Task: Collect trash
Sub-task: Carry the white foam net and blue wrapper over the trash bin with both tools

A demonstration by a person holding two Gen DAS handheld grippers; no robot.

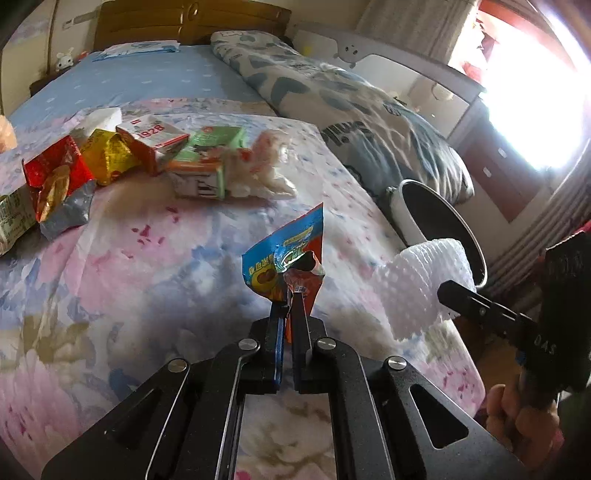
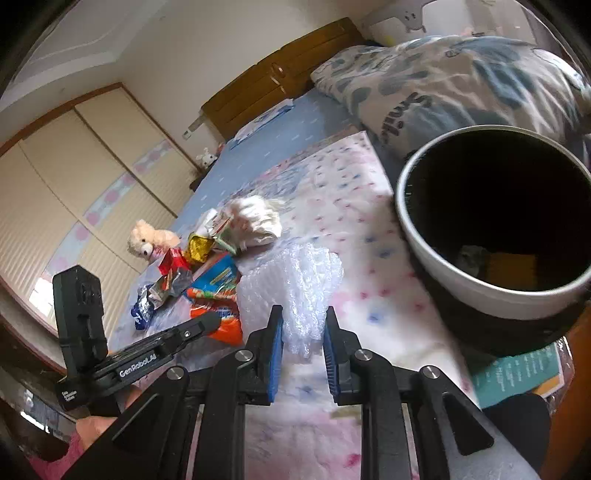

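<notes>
My left gripper [image 1: 290,301] is shut on a blue and orange snack wrapper [image 1: 286,254] and holds it above the floral bedspread; the wrapper also shows in the right wrist view [image 2: 216,291]. My right gripper [image 2: 303,317] grips a piece of white bubble wrap [image 2: 295,288], seen in the left wrist view [image 1: 421,288] next to the trash bin. The white bin with a dark inside [image 2: 495,221] stands at the bed's right edge [image 1: 436,221]. More trash lies in a heap [image 1: 122,155]: red, gold and silver wrappers, cartons and a crumpled white bag [image 2: 255,221].
A folded patterned quilt [image 1: 332,96] lies along the bed's right side. A teddy bear [image 2: 147,240] sits beyond the heap. A wooden headboard [image 1: 184,22] is at the far end. A teal booklet [image 2: 517,369] lies beside the bin.
</notes>
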